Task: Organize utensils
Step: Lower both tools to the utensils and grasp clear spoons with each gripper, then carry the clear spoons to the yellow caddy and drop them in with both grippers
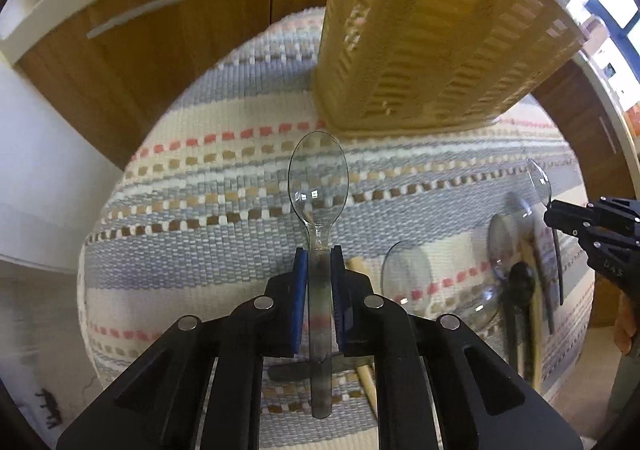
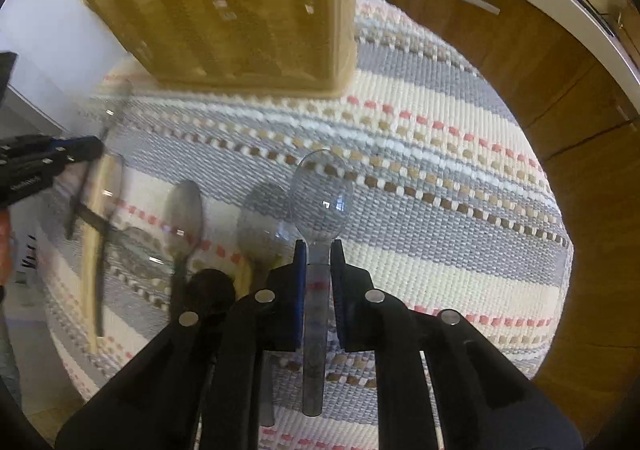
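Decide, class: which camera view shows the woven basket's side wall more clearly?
The left wrist view: the woven basket fills the upper frame, and its slatted wall reads fairly sharp above the striped mat. In the right wrist view the basket is smeared by blur and its weave is harder to read.

A tan woven basket (image 1: 420,49) stands on a grey, cream and pink striped mat (image 1: 224,185).

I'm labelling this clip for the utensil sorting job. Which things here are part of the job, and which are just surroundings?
Part of the job:
- clear plastic spoon in left gripper
- clear plastic spoon in right gripper
- woven basket
- loose utensil pile

Surroundings:
- striped mat
- wooden cabinets
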